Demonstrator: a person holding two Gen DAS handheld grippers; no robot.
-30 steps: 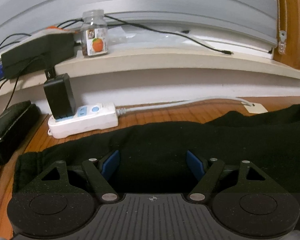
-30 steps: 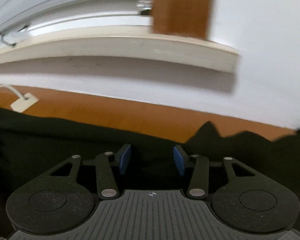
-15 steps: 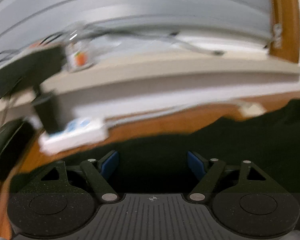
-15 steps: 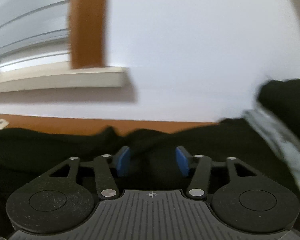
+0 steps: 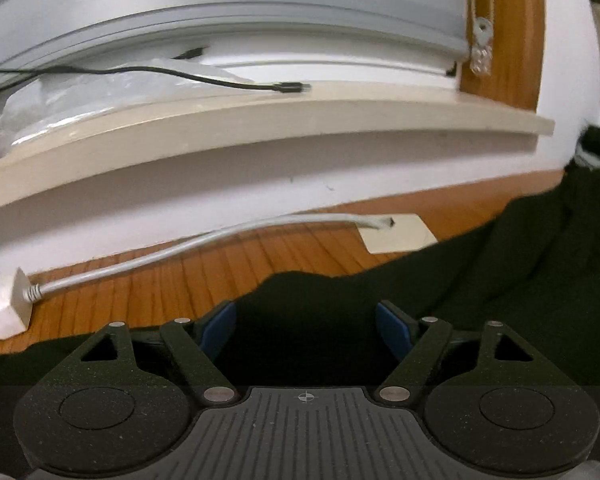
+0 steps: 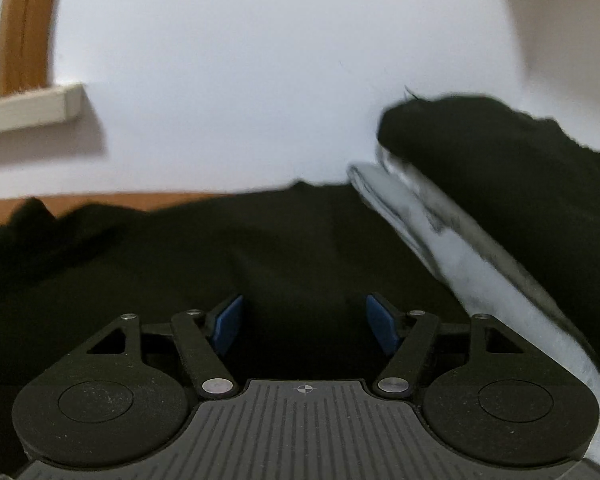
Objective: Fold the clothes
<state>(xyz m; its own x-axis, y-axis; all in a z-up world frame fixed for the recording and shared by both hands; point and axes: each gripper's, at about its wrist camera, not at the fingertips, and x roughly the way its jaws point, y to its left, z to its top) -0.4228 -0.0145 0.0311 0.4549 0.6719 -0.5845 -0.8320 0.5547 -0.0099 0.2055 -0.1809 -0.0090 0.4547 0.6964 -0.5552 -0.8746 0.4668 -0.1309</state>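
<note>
In the left wrist view, my left gripper hangs with jaws spread wide over the black garment, which fills the lower frame and climbs toward the right edge; nothing is pinched. To fold well, I judge I should catch one clean edge, not a bunched layer. The power strip sits at the left edge, its cord crossing the wooden table. No containers show here.

In the right wrist view, my right gripper is likewise spread, empty, above the same dark cloth. A stack of folded clothes occupies the right side. No containers either.
</note>
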